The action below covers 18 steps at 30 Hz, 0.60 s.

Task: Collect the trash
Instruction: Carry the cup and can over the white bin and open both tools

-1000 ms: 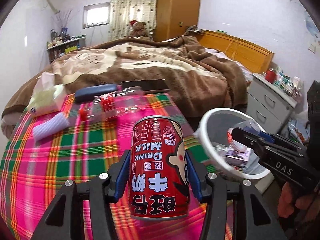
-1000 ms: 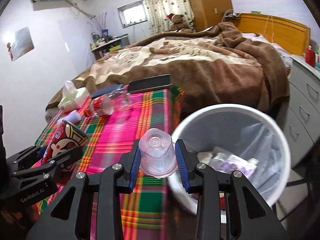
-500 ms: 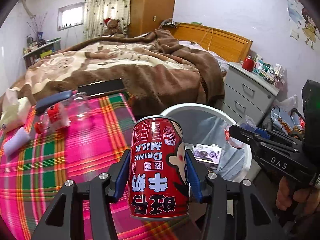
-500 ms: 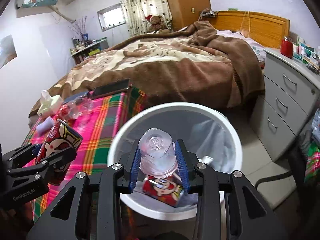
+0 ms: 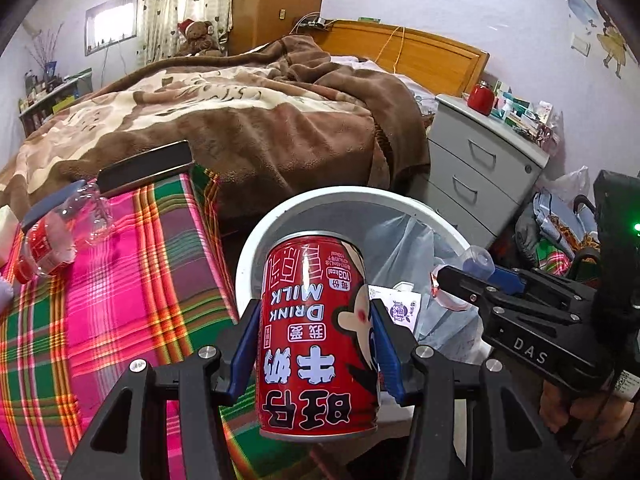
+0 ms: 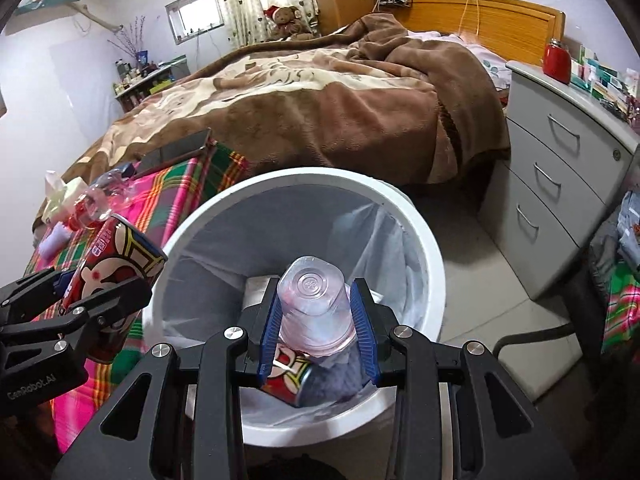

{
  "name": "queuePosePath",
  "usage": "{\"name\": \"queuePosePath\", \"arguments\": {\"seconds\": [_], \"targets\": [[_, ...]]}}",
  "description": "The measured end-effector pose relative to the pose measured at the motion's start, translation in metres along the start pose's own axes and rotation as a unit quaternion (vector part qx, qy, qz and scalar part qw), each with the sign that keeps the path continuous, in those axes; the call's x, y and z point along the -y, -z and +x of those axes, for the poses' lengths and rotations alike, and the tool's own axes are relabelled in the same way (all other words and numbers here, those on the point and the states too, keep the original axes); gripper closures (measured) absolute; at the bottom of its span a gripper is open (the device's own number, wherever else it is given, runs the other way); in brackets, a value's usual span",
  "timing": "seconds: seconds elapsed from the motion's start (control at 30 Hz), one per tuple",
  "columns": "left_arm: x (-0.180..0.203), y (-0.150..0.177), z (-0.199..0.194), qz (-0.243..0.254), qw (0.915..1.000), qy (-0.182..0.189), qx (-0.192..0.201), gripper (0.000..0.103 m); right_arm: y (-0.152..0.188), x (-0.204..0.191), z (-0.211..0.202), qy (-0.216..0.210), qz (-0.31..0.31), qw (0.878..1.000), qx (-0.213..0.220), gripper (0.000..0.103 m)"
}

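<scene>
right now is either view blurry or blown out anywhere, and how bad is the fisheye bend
Left wrist view: sharp on the red can, a glare streak down its side, window blown out, dark vignette in the corners, headboard visibly bowed. Right wrist view: clear cup crisp, wall at far left washed out, the bin rim and drawer unit curve strongly toward the edges.

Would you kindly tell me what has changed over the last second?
Both hands swung from over the plaid table to the white bin: the clear cup now hangs over its opening, the red can at its rim. Unchanged: both grips, nothing released; the bottle lies on the table.
</scene>
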<state>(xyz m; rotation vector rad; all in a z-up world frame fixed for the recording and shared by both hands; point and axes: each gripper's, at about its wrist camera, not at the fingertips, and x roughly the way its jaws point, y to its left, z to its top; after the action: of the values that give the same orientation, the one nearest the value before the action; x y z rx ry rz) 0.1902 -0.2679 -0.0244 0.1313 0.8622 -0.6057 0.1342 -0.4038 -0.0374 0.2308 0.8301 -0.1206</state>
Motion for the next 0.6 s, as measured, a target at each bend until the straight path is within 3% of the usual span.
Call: {"name": "queuePosePath", "arguments": {"seconds": [0.2,0.33,0.6], "targets": [[-0.001,-0.002,0.007,-0.002,0.9999,0.010,-0.001,0.049,-0.001,0.003,0.000,0.008,-0.004,1.000,0.002,0.067],[-0.006,-0.004,0.005,-0.010,0.9998,0.013,0.006,0.042,-0.001,0.003,-0.002,0.002,0.002,1.000,0.008,0.044],[-0.014,0.000,-0.013,-0.016,0.9996,0.002,0.021,0.042,-0.003,-0.003,-0.009,-0.001,0.001,1.000,0.018,0.044]]}}
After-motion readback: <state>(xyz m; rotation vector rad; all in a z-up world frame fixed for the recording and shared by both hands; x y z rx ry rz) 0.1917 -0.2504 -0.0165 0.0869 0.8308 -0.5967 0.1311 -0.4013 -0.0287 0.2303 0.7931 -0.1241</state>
